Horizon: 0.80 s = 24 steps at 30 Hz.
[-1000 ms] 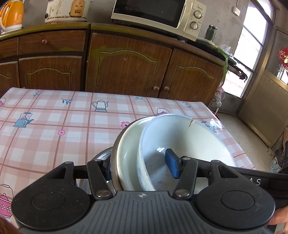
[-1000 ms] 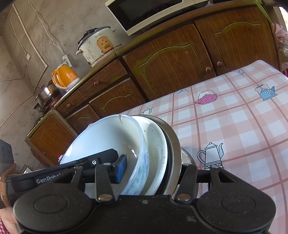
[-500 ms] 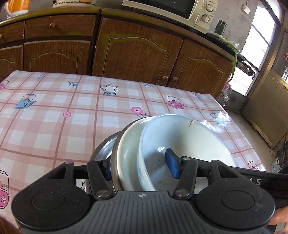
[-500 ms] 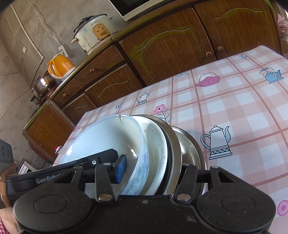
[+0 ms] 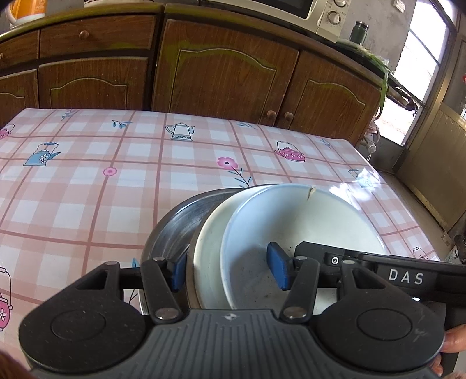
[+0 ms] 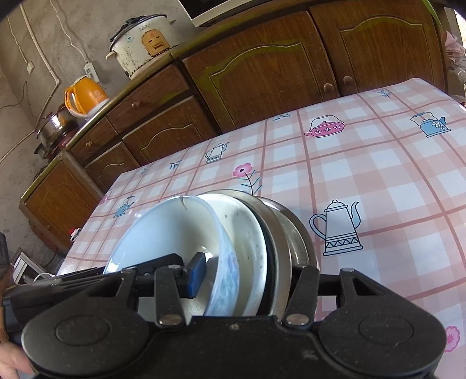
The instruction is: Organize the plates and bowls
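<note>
A nested stack of dishes hangs tilted just above the checked tablecloth [image 5: 87, 186]. Its top is a white bowl [image 5: 305, 221] with a chipped rim. Under that lie a second white bowl [image 5: 209, 242] and a steel basin [image 5: 171, 224]. My left gripper [image 5: 228, 269] is shut on the stack's left rims, one blue pad inside the top bowl and one outside the metal rim. My right gripper [image 6: 250, 272] is shut on the opposite rims. Its inner pad sits in the white bowl [image 6: 163, 233] and its outer finger is hidden behind the steel rims [image 6: 294, 230]. Whether the stack touches the table is unclear.
Brown wooden cabinets [image 5: 227, 70] run behind the table. On the counter stand a rice cooker [image 6: 139, 40], an orange kettle [image 6: 86, 96] and a microwave [image 5: 320, 11]. The table's right edge [image 5: 387, 186] drops toward a doorway. A person's fingers [image 5: 454, 344] hold the handle.
Both grippers have sunk toward the table with the stack and tipped further down, so more tablecloth shows. Both grips are unchanged.
</note>
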### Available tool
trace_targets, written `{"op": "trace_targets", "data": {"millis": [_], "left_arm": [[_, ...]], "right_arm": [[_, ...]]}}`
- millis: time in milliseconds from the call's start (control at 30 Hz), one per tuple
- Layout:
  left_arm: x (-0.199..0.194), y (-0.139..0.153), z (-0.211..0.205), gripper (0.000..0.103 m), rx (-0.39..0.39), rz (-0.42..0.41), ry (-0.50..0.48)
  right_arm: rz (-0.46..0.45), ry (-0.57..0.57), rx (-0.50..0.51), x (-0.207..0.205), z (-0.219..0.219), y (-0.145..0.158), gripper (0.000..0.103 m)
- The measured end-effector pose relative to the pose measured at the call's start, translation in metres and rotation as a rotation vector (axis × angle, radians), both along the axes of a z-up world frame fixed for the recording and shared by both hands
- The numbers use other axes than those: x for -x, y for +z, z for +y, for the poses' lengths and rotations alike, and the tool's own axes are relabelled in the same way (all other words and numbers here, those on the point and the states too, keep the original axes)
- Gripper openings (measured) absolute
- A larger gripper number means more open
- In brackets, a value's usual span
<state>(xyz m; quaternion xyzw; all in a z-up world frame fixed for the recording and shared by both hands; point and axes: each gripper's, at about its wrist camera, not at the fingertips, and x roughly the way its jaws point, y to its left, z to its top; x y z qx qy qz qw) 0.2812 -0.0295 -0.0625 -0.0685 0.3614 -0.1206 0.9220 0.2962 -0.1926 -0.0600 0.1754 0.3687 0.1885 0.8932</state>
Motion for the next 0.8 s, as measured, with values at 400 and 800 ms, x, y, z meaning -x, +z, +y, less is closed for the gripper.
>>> {"op": "trace_targets", "data": {"millis": [400, 800], "left_arm": [[0.0, -0.001, 0.004, 0.052, -0.035, -0.003, 0.031], [0.002, 0.001, 0.003, 0.054, -0.046, -0.014, 0.042]], "right_arm": [[-0.001, 0.009, 0.019, -0.004, 0.012, -0.004, 0.06], [0.064, 0.016, 0.044, -0.007, 0.014, 0.0, 0.061]]}}
